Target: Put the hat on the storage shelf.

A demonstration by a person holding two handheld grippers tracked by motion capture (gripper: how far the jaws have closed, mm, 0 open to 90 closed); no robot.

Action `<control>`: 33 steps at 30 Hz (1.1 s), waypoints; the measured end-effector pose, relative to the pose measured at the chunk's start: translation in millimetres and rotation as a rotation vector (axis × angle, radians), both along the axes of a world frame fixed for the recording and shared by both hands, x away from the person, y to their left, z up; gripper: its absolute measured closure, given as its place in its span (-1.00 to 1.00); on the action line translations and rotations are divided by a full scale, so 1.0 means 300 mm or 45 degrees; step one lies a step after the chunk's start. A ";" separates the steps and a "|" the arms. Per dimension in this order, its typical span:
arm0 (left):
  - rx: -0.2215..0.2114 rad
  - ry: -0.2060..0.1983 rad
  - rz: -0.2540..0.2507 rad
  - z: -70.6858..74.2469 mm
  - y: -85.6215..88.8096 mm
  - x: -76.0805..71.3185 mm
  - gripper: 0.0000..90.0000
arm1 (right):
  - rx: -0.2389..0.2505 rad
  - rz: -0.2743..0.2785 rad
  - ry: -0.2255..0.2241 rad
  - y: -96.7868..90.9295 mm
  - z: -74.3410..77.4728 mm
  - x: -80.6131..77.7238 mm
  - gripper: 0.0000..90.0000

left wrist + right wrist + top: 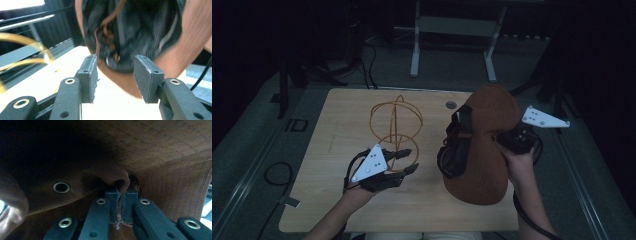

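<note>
I grip the hat point(484, 150) at right with my right gripper point(121, 195); left gripper point(404, 162) open, lower centre. Next, I judge, seating it on the stand point(394, 122).

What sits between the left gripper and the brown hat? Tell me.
Nothing visible. The left gripper is open and faces the brown hat across bare table; the wire stand is off to one side.

Dim lab or recording studio, black surroundings all round, a lone pale wooden table point(337, 200) lit in the middle, grey floor, cables point(274, 175) trailing across it, a white metal stand point(414, 55) behind, tracked gripper rigs in hand
</note>
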State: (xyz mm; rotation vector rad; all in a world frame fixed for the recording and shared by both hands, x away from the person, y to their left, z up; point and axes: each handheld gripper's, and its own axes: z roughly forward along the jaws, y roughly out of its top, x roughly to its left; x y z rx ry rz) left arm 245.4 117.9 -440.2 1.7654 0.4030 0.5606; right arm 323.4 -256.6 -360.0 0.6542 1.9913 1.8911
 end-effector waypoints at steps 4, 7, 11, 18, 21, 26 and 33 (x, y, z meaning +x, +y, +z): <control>-0.020 0.026 0.068 -0.058 0.081 -0.024 0.14 | -0.012 -0.025 0.003 0.041 0.027 0.065 0.92; -0.036 0.068 0.140 -0.112 0.141 -0.039 0.02 | -0.028 -0.034 0.008 0.079 0.043 0.112 0.92; -0.039 0.135 0.255 -0.188 0.210 -0.060 -0.45 | -0.044 -0.041 0.020 0.142 0.067 0.168 0.92; -0.035 0.172 0.424 -0.313 0.305 -0.105 -0.78 | -0.074 -0.046 0.013 0.266 0.135 0.243 0.91; -0.053 0.182 0.455 -0.325 0.329 -0.111 -0.78 | -0.074 -0.010 0.035 0.338 0.158 0.268 0.91; -0.136 0.177 0.527 -0.336 0.379 -0.119 -0.76 | -0.096 0.054 0.078 0.440 0.166 0.291 0.90; -0.156 0.206 0.553 -0.366 0.402 -0.106 -0.75 | -0.215 0.139 0.132 0.600 0.141 0.313 0.88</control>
